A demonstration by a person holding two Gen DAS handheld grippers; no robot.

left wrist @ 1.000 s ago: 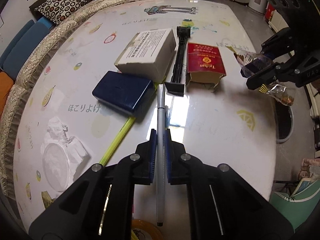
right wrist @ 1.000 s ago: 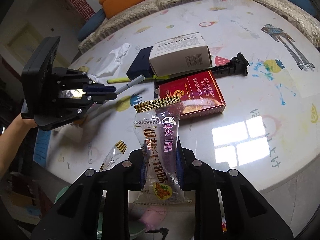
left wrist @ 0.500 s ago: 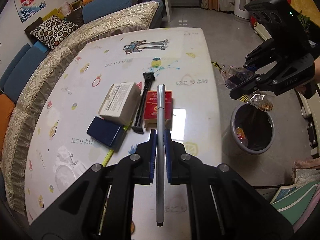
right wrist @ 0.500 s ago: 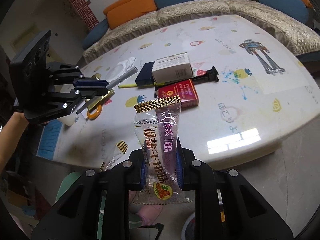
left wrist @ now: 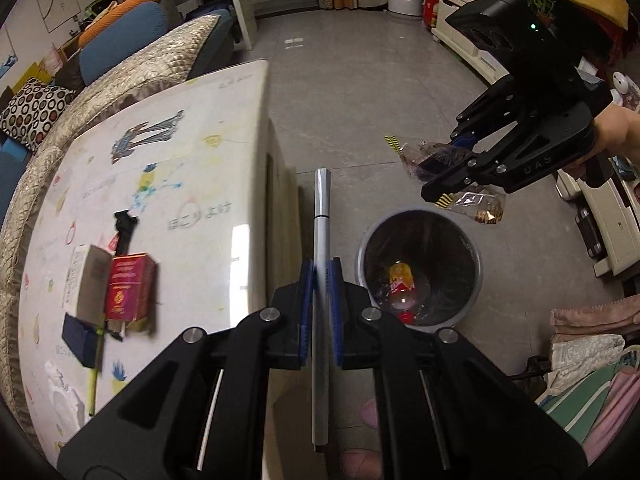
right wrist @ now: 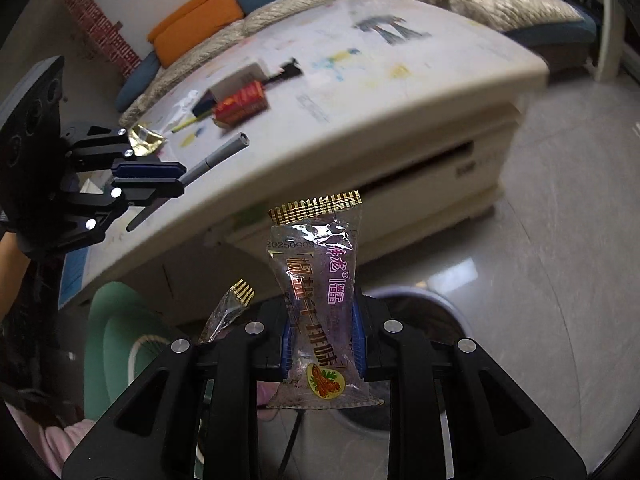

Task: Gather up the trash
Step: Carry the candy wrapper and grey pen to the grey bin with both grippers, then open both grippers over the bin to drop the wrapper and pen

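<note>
My left gripper (left wrist: 321,276) is shut on a silver pen (left wrist: 321,216) that points forward past the table's edge, beside a round grey trash bin (left wrist: 472,256) on the floor. In the right wrist view that gripper (right wrist: 182,178) shows at the left with the pen (right wrist: 216,156). My right gripper (right wrist: 323,334) is shut on a clear purple snack wrapper (right wrist: 320,280), with a second clear wrapper (right wrist: 228,310) hanging at its left. From the left wrist view the right gripper (left wrist: 446,172) hovers above the bin's far rim with the wrappers (left wrist: 476,204). The bin (right wrist: 448,308) lies just behind the held wrapper.
The white printed table (left wrist: 180,184) holds a red box (left wrist: 128,292), a white box (left wrist: 86,276), a dark blue case (left wrist: 78,340), a black stick (left wrist: 124,228) and crumpled tissue (left wrist: 66,400). Trash lies inside the bin. A quilted sofa (left wrist: 132,76) runs behind the table; cloths (left wrist: 588,356) lie on the floor.
Both grippers swung away from the tabletop, off its edge and over the floor beside the trash bin, each still holding its item. The bin now sits close under them.
</note>
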